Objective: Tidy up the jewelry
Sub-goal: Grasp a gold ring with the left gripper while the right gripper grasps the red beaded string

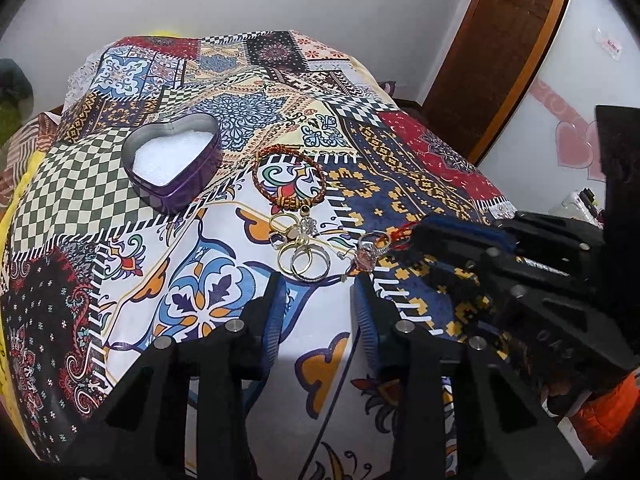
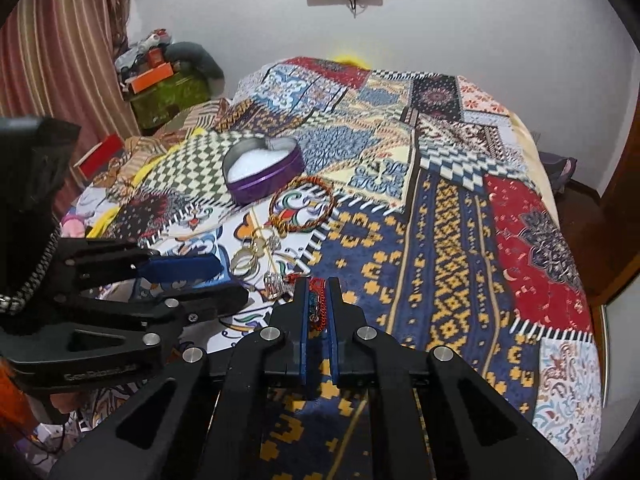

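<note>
A purple heart-shaped tin (image 1: 172, 164) with white padding stands open on the patchwork cloth; it also shows in the right wrist view (image 2: 262, 174). A red braided bracelet (image 1: 290, 178) lies beside it, with gold and silver rings (image 1: 304, 256) below. My left gripper (image 1: 320, 292) is open just in front of the rings. My right gripper (image 2: 318, 292) is shut on a red cord piece (image 2: 317, 304); a silver ring with a pink stone (image 1: 370, 254) lies at its tip.
The patterned cloth (image 2: 440, 220) covers a bed. A wooden door (image 1: 500, 40) stands at the right. A cluttered green box (image 2: 168, 88) and a striped curtain (image 2: 60, 40) are at the far left.
</note>
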Demonstrator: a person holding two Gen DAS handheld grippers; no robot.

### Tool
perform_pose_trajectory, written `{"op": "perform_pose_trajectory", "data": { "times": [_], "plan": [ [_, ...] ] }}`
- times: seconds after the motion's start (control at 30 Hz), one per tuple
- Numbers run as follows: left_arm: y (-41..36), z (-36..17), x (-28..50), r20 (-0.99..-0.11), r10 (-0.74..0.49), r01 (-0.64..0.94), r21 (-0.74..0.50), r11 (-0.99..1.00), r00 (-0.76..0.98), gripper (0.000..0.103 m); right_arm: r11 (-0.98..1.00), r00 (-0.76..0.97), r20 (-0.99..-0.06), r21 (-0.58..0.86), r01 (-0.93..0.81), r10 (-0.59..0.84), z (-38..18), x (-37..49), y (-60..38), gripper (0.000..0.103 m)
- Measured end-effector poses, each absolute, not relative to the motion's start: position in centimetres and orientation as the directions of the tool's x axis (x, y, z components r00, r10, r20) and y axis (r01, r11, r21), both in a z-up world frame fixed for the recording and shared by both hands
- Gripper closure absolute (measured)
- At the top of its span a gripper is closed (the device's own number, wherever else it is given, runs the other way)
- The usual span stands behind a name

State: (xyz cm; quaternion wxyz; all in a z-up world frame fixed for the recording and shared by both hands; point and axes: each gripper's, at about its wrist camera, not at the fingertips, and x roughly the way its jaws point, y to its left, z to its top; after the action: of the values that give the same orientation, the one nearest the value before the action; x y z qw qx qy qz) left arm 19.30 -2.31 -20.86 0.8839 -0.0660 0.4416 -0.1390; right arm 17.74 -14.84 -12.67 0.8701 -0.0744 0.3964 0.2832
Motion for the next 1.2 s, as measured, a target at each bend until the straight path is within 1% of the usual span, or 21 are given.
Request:
{"op": "perform_pose_trajectory", "data": {
  "times": [0.27, 0.53, 0.6, 0.77, 0.87, 1.2],
  "plan": [
    [-2.1, -20.9, 20.3, -0.765, -0.304, 0.183, -0.244, 0.953, 0.568, 0.075, 0.833, 0.560, -0.696, 0.101, -0.544, 0.450, -11.1, 18.0, -15.5, 0.096],
    [-2.1, -21.0, 21.2, -0.767, -0.282, 0.171, -0.225, 0.959, 0.576, 0.077, 0.840, 0.580, -0.675, 0.110, -0.531, 0.456, -10.3, 18.5, -16.1, 0.096],
    [-2.1, -21.0, 21.3, -0.767, -0.273, 0.170, -0.214, 0.962, 0.581, 0.082, 0.841, 0.579, -0.676, 0.115, -0.528, 0.456, -10.3, 18.6, -16.2, 0.096],
    [-2.3, -20.9, 21.2, -0.763, -0.251, 0.172, -0.184, 0.968, 0.596, 0.083, 0.842, 0.577, -0.678, 0.118, -0.526, 0.455, -10.3, 18.4, -16.3, 0.096],
    [-2.2, -20.5, 20.7, -0.755, -0.255, 0.172, -0.189, 0.967, 0.604, 0.083, 0.842, 0.576, -0.677, 0.122, -0.526, 0.458, -10.1, 18.4, -16.3, 0.096],
    [-0.2, -16.7, 19.0, -0.691, -0.241, 0.156, -0.184, 0.970, 0.682, 0.083, 0.829, 0.605, -0.633, 0.106, -0.550, 0.482, -7.5, 18.4, -15.0, 0.096]
  ]
}}
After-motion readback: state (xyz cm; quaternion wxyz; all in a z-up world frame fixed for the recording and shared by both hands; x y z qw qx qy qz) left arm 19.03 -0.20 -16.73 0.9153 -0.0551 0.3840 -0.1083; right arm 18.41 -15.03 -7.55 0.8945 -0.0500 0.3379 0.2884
